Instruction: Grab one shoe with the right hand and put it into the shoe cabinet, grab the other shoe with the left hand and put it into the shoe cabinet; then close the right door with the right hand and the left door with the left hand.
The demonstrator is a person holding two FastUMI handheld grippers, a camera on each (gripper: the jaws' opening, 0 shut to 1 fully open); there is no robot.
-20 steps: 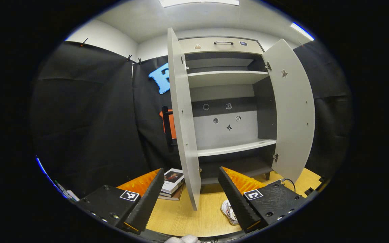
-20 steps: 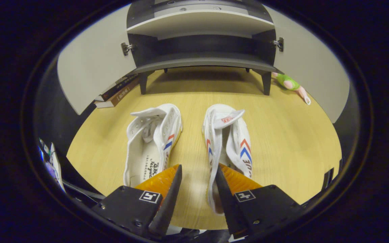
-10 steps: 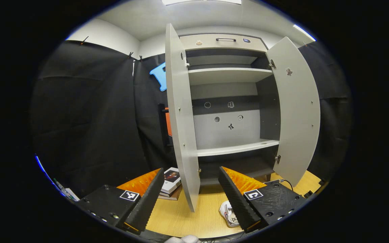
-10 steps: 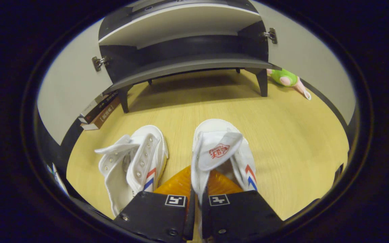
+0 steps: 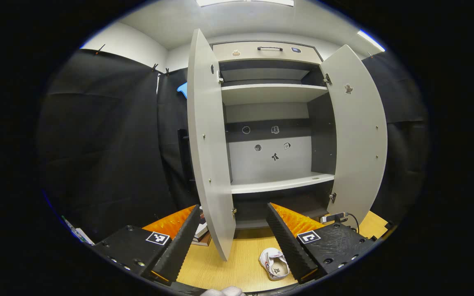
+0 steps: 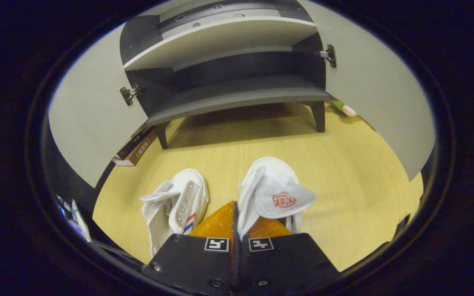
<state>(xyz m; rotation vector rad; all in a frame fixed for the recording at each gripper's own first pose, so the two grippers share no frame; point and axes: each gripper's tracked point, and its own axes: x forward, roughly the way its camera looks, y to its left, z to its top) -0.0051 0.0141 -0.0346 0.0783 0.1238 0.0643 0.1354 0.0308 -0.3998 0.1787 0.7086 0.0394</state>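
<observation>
In the right gripper view my right gripper (image 6: 237, 213) is shut on the inner side wall of a white shoe (image 6: 272, 185), which hangs from it above the wooden floor, tongue flopped to the right. The second white shoe (image 6: 179, 203), with red and blue stripes, lies on the floor to its left. Ahead stands the shoe cabinet (image 6: 237, 92) with both doors open and a dark bottom shelf. In the left gripper view my left gripper (image 5: 231, 224) is open with nothing in it, facing the cabinet (image 5: 274, 187); a white shoe (image 5: 275, 266) lies on the floor below.
The left door (image 5: 206, 144) juts out toward my left gripper and the right door (image 5: 358, 131) stands wide. Books (image 6: 136, 146) lie on the floor by the left door. A green plush toy (image 6: 346, 109) peeks from behind the right door (image 6: 379, 94).
My right gripper closed on the right-hand shoe's side wall and raised it off the floor, tilting up toward the cabinet. My left gripper stayed open and shifted slightly to the right.
</observation>
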